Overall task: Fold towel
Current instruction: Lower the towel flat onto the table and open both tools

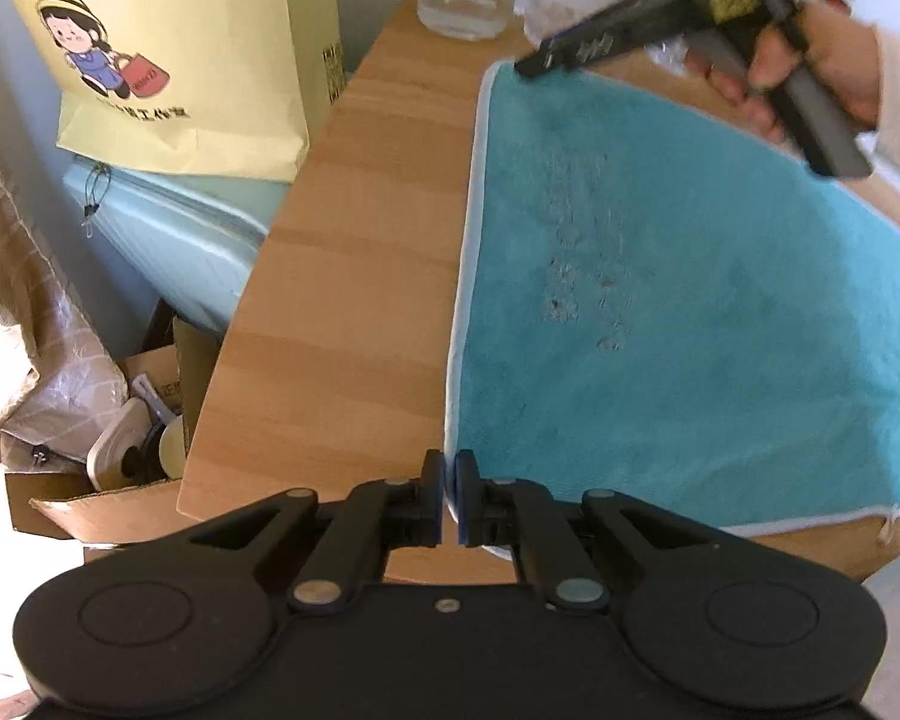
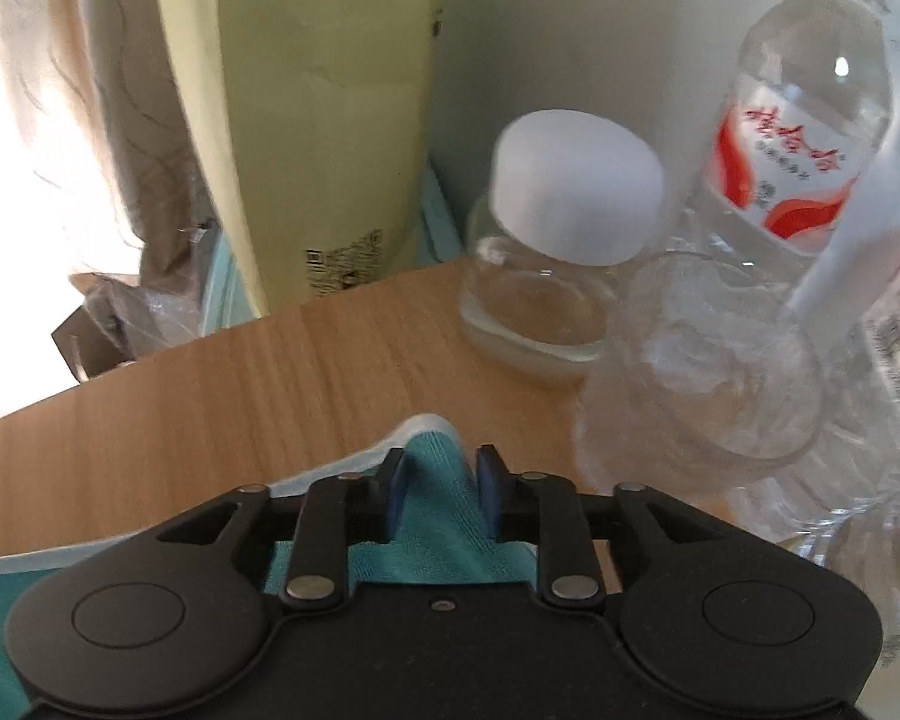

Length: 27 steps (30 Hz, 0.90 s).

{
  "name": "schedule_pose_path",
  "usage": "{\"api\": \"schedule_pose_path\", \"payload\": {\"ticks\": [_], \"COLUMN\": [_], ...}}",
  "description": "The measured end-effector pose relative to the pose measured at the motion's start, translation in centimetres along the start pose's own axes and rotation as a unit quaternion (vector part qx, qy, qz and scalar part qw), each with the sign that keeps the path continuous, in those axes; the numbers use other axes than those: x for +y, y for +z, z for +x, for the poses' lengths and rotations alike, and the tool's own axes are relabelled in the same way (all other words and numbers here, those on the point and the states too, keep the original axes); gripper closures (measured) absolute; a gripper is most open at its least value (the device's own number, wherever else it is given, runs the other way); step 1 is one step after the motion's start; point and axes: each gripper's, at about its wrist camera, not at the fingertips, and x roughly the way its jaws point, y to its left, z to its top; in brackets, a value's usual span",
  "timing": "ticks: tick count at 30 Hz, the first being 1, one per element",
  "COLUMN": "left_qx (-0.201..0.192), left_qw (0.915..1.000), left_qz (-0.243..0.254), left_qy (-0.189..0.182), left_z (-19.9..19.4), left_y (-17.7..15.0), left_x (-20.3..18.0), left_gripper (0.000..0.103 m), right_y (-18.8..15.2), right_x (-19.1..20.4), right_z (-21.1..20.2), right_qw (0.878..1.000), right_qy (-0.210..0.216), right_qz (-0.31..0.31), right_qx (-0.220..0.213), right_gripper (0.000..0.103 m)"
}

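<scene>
Left wrist view: teal towel (image 1: 690, 312) spread flat on the wooden table (image 1: 342, 276).
Left gripper (image 1: 448, 495) pinches its near white-edged corner; right gripper (image 2: 440, 489) straddles the far corner, fingers spread, not pressing.

One towel (image 1: 690, 300), two tools, one jar (image 2: 546, 276), one bottle (image 2: 804, 138), one bag (image 1: 174, 54).

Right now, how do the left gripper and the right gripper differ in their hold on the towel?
The left gripper is shut on the towel, pinching its white-trimmed near edge; the right gripper stands open, a far corner of the towel lying loose between its pads.
The left gripper works near the bare wooden table edge; the right gripper sits close to the glass jar and plastic bottle.
Both point steeply down at the same towel edge.
</scene>
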Motion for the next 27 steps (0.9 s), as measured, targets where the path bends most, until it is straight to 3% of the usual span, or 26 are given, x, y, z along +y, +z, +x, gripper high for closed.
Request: {"api": "schedule_pose_path", "payload": {"ticks": [3, 16, 19, 23, 27], "left_qx": [0.006, 0.01, 0.011, -0.006, -0.028], "left_qw": [0.9999, 0.9994, 0.9989, 0.9969, 0.994], "left_qz": [0.007, 0.029, 0.034, 0.047, 0.059], "left_qy": [0.004, 0.018, 0.029, 0.063, 0.088], "left_z": [0.4, 1.3, 1.2, 0.5, -0.3], "left_y": [-0.2, -0.3, -0.1, 0.6, 1.9], "left_x": [-0.1, -0.3, -0.6, -0.8, -0.9], "left_gripper": [0.099, 0.098, 0.094, 0.078, 0.076], "right_y": [-0.2, -3.4, -3.7, -4.6, -7.1], "right_x": [-1.2, -1.2, -1.4, -1.5, -1.7], "right_z": [-1.5, -1.2, -1.7, -3.7, -7.7], "right_qw": [1.0, 0.999, 0.998, 0.997, 0.996], "right_qy": [-0.002, -0.005, -0.012, -0.014, -0.011], "right_qz": [0.024, 0.05, 0.06, 0.07, 0.09], "right_qx": [-0.014, 0.021, 0.018, 0.019, 0.025], "right_gripper": [0.059, 0.058, 0.058, 0.058, 0.058]}}
